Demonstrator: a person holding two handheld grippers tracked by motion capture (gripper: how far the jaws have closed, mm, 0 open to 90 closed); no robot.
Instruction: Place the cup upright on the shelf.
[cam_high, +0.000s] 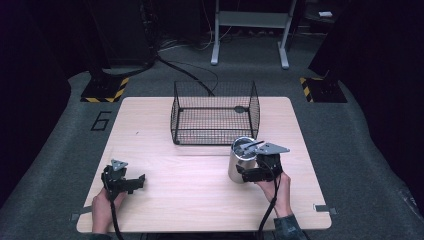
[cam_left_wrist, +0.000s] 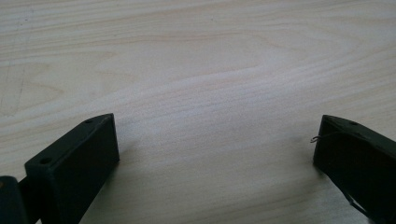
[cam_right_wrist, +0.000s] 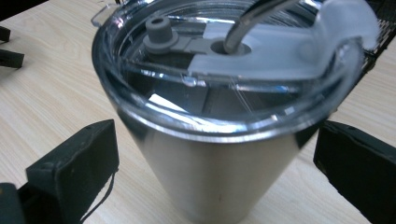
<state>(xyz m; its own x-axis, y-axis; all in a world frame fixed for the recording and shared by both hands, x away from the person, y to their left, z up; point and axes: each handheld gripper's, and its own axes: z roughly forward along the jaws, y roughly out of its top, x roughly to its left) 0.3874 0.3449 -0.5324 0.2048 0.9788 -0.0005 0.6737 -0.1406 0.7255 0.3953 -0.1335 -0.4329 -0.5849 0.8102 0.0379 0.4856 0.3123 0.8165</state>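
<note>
1. The fingers (cam_left_wrist: 70, 163) of the left gripper (cam_high: 123, 181) stand wide apart with nothing between them but bare worktop (cam_left_wrist: 196, 70). In the high view this gripper rests low at the near left of the worktop, held by the person's left hand (cam_high: 102, 207), well apart from everything else.
2. Behind the middle of the worktop stands a black wire basket (cam_high: 215, 114), open at the top; a small dark piece lies inside near its right wall, too small to identify.
3. Just in front of the basket's right corner stands the steel tumbler (cam_high: 242, 160), upright, its long axis vertical, with a clear lid (cam_right_wrist: 224, 60) and a straw (cam_right_wrist: 252, 21) through the lid.
4. The right gripper (cam_high: 252, 174) is far the nearer of the two. Its fingers (cam_right_wrist: 74, 163) are spread open on either side of the tumbler's lower body, the cup straight ahead between them. Whether either finger already touches the steel cannot be told; gaps seem to show at both sides.
5. Judged from this, the coming move rests on the right fingers closing across the upright cup, with the basket just behind and slightly left of it.
</note>
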